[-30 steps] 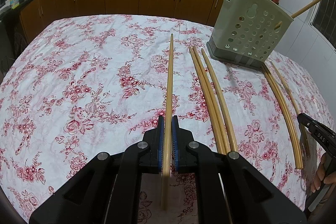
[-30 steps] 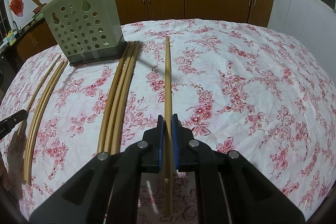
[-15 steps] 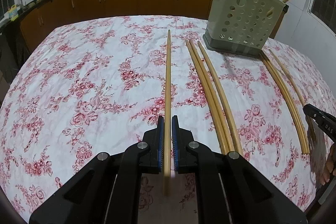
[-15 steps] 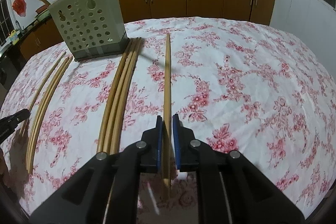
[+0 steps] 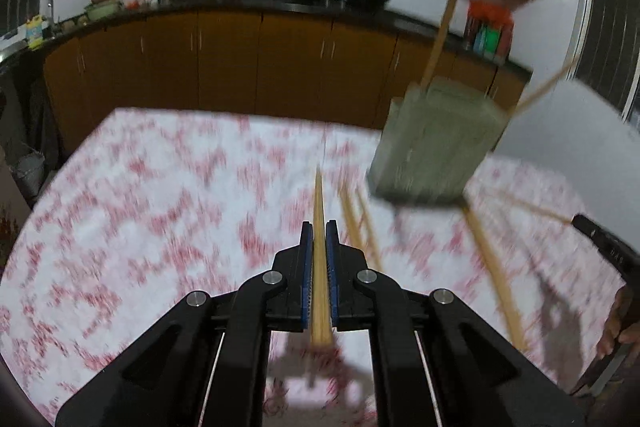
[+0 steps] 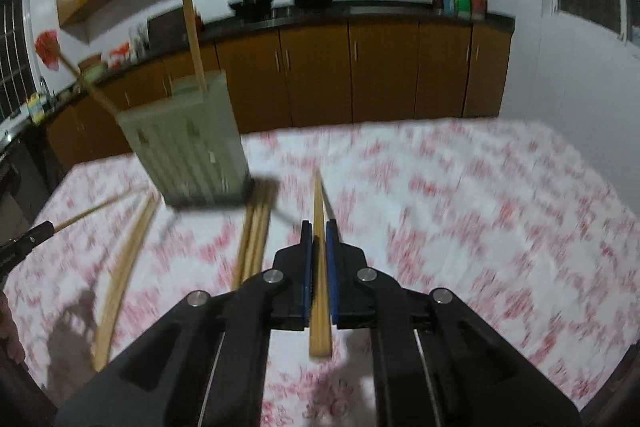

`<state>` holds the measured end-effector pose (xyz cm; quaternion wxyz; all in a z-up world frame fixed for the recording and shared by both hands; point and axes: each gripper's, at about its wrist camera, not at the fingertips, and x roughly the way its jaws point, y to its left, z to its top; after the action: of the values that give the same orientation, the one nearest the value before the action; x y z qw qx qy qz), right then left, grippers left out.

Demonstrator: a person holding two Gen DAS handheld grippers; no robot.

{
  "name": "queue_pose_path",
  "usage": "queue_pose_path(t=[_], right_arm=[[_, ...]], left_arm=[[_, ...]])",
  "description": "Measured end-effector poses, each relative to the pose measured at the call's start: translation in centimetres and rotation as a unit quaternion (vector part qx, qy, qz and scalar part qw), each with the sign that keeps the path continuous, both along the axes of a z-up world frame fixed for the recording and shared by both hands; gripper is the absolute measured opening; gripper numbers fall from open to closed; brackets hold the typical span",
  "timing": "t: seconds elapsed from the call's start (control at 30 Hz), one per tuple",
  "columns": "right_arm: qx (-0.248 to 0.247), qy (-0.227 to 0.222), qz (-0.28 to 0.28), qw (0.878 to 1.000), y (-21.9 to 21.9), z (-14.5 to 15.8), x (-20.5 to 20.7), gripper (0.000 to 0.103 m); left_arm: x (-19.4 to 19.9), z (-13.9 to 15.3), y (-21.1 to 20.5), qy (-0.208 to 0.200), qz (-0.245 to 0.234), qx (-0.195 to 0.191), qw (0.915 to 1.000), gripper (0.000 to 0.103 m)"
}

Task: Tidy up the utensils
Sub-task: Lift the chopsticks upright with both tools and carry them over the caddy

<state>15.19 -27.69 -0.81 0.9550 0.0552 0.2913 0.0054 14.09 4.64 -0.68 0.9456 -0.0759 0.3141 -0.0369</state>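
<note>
Both grippers, left and right, stay clamped on one chopstick each; we have lifted them, ready for the far holder.

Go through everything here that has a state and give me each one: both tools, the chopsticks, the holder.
Left tool: shut on a pale bamboo chopstick, lifted off the cloth.
Right tool: shut on a second bamboo chopstick, also lifted.
Grey-green perforated plastic holder: upright on the floral tablecloth, two chopsticks standing in it.
Loose bamboo chopsticks: lying flat beside the holder.
</note>
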Motion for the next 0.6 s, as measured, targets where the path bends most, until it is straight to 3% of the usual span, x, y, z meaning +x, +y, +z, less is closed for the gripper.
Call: queue_pose_path(t=[0.13,0.3,0.6], right_arm=[[0.003,-0.032,-0.005,0.999,-0.3,2.0,-0.3,0.008],[0.012,-0.058,-0.005,0.998,-0.5,4.0,-0.5,0.008],[0.059,-0.124,0.058,0.989,-0.5,12.3,-2.2,0.008]], left_arm=[[-0.1,2.9,0.3,-0.040,0.005,-0.017,0.9990,0.007],[0.1,4.6,0.6,-0.058,0.007,-0.018,0.9981,0.007],[-1.2,10.1,0.1,-0.103,-0.038,-0.027,0.9936,0.007]])
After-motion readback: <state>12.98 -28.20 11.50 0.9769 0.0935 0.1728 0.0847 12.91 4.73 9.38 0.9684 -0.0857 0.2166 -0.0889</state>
